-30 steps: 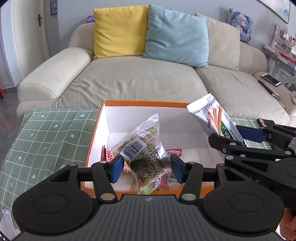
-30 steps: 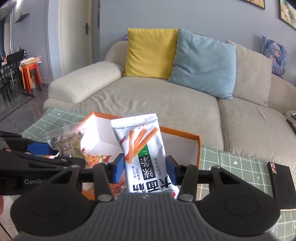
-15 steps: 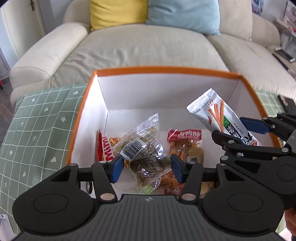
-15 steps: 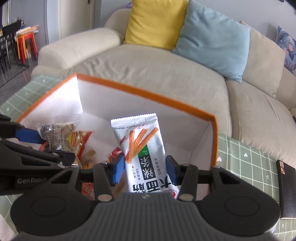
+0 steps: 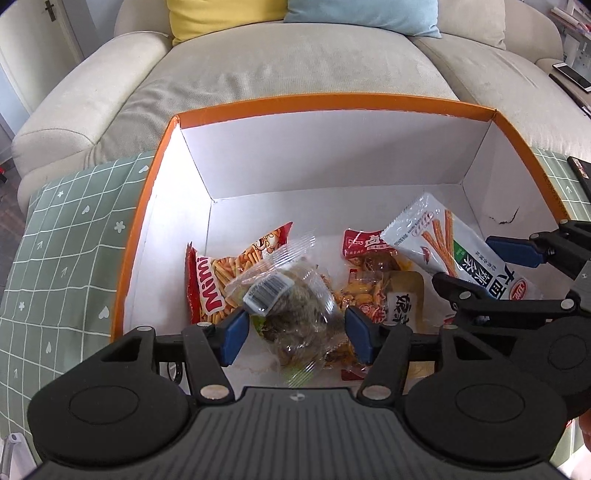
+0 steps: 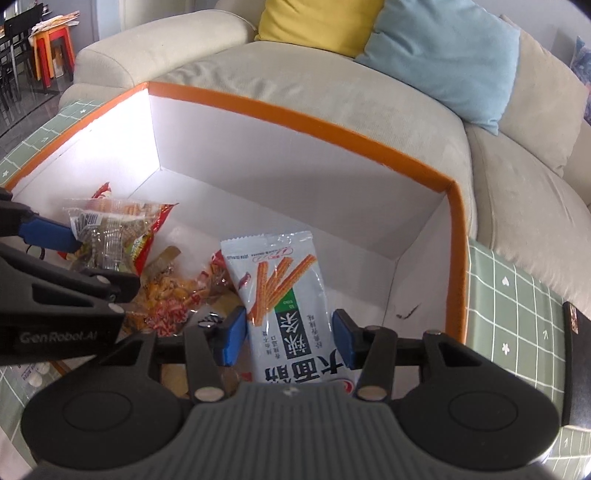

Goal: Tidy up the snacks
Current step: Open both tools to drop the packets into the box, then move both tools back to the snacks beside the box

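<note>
My left tool (image 5: 295,334) gripped a clear packet (image 5: 291,306) of dark brown snack between its blue pads, held low inside the orange-rimmed box (image 5: 332,101); the packet's long axis ran forward from the tool, tilted left, its barcode label (image 5: 267,293) on the upper face; my right tool (image 6: 286,338) was closed on a white stick-snack pouch (image 6: 284,295), long axis pointing forward and slightly up toward the box's far wall, crimped end leading; large black Chinese characters and a green band showed near the pads, orange sticks printed above them.

On the box floor lay a red bag (image 5: 221,280) marked "Mimi" at the left, its top toward the far wall; beside it a red-topped packet (image 5: 369,251) with Chinese print I could not read, and orange-yellow wrapped pieces (image 5: 364,295) under both tools; the left tool's body read "GenRobot.AI" (image 6: 59,336) in the right view.

The box stood on a green checked cloth (image 5: 55,258) over the desk; a dark flat device (image 6: 576,369) lay on the cloth right of the box; a beige sofa (image 5: 295,59) with yellow (image 6: 317,22) and blue cushions (image 6: 450,51) stood behind.
</note>
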The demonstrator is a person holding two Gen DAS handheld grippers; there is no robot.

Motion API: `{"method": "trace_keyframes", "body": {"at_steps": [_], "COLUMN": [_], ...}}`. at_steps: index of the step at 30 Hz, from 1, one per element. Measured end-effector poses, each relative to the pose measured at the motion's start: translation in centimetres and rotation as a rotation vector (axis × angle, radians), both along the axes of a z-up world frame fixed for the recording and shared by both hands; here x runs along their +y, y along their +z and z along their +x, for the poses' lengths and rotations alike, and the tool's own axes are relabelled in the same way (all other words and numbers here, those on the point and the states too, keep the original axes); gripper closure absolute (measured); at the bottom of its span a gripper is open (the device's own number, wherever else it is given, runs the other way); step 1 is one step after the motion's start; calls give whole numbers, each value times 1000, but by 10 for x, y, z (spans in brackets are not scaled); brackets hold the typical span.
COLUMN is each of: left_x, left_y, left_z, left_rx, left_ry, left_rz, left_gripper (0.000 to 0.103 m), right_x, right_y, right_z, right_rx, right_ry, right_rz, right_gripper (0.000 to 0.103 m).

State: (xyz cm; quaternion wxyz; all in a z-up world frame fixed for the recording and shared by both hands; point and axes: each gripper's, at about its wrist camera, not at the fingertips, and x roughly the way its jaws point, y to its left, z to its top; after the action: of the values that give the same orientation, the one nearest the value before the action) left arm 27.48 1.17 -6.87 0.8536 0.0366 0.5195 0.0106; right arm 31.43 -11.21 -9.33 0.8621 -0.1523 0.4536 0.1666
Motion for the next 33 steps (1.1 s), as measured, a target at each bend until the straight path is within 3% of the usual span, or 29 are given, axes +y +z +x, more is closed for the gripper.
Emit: {"method": "trace_keyframes", "body": {"at_steps": [8,12,24,29,33], "left_x": [5,11,5,6,13], "left_y": [20,35,77,74,57], "left_z": [-16,-34,-114,-147,-160], "left_rx": [-104,-185,-457,-479,-424], "left_ry": [-22,-4,-11,-51,-37], "left_rz": [-27,-44,61,43,-2], "left_gripper": [19,15,16,26,31], "right_x": [-6,-15,-42,-52,-56], "right_y": [20,38,80,73,58], "right_z": [-15,-26,-106,-146,-170], "right_rx": [-42,-84,-303,-343,-332], "right_ry": [14,5,-49,-67,-87], "right_rz": [28,78,144,128,102], "right_gripper": [46,35,24,24,24]}}
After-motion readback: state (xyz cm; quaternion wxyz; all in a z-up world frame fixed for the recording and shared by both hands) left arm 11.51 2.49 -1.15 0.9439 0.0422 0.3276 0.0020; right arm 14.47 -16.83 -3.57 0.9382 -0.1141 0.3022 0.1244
